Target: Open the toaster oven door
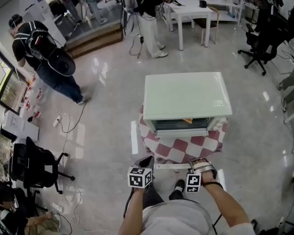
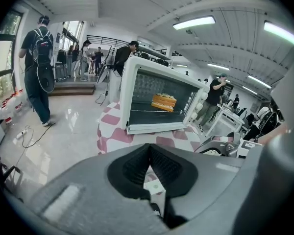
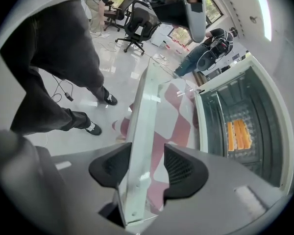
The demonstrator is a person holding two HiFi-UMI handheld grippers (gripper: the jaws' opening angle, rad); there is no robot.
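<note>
White toaster oven: one; door: one, open | left gripper jaws together | right gripper jaws apart astride door

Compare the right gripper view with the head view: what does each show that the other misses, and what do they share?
Only the right gripper view: the right gripper has its jaws apart, with the edge of the lowered door standing between them. Only the head view: the flat white top of the toaster oven, and the left gripper held beside the right one in front of the table. Both: the door is already open, and the red-and-white checked cloth lies under the oven.
</note>
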